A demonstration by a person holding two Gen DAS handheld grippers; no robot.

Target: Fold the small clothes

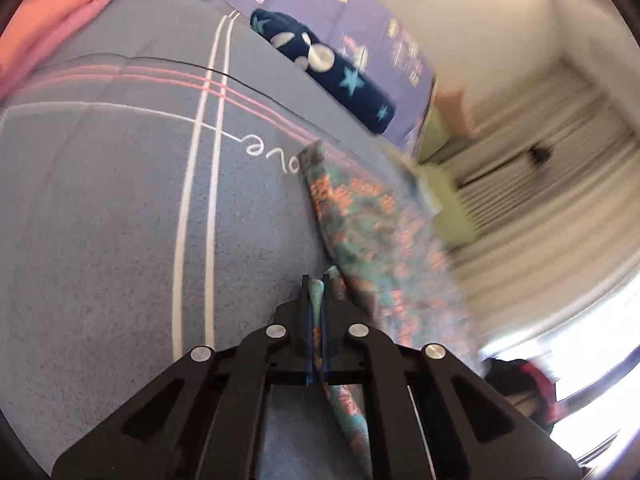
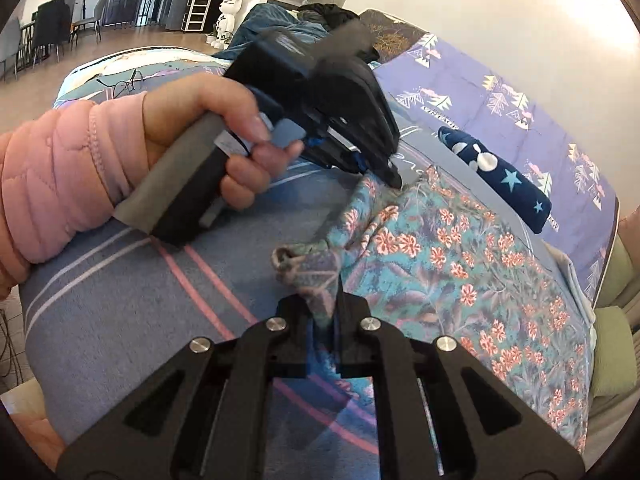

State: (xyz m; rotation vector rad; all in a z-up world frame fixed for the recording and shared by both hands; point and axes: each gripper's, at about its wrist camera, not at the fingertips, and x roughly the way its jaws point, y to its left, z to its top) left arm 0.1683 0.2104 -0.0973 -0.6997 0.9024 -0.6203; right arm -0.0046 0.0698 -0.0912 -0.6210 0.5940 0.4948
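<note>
A small teal garment with orange flowers [image 2: 460,264] lies spread on the grey-blue bedspread [image 2: 120,304]. My right gripper [image 2: 326,300] is shut on a bunched near corner of it. In the right wrist view my left gripper [image 2: 394,178], held by a hand in a pink sleeve, has its tips down on the garment's far edge. The left wrist view shows the left gripper [image 1: 318,284] shut on a thin fold of the floral garment [image 1: 372,216], with cloth running back between the fingers.
A rolled navy cloth with stars [image 2: 504,176] lies beyond the garment, against a purple patterned quilt [image 2: 520,92]. Pink folded fabric [image 1: 52,20] sits at the far left of the bedspread [image 1: 100,220]. The bed's edge with green bedding [image 2: 612,344] runs along the right.
</note>
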